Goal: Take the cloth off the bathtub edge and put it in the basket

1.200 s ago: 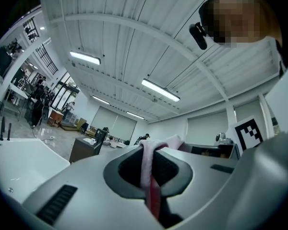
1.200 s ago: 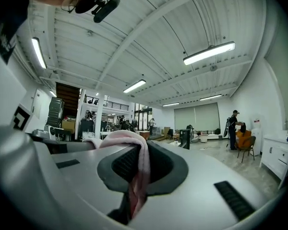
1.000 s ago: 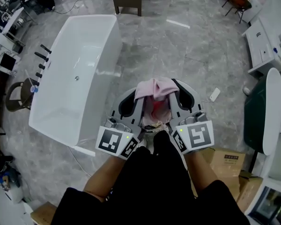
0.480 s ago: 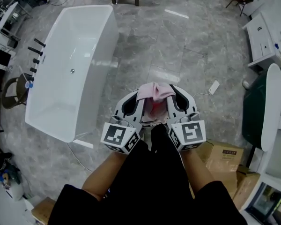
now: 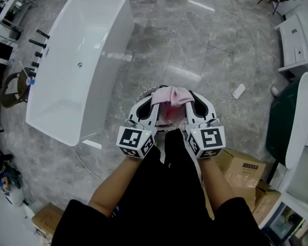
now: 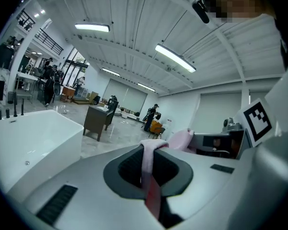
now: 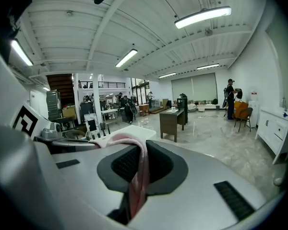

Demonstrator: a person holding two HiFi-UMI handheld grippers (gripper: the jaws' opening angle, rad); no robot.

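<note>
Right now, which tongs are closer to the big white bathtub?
Left. The left tongs are on the side toward the bathtub, not touching it. The right tongs are farther off, past the pink cloth both are gripping.

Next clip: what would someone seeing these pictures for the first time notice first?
The pink cloth at the centre of the head view stands out first. It is pinched between the left hand-held gripper and the right hand-held gripper, both shut on it. Next comes the big white bathtub on the grey marble floor at upper left, empty, with no cloth on its edge.
</note>
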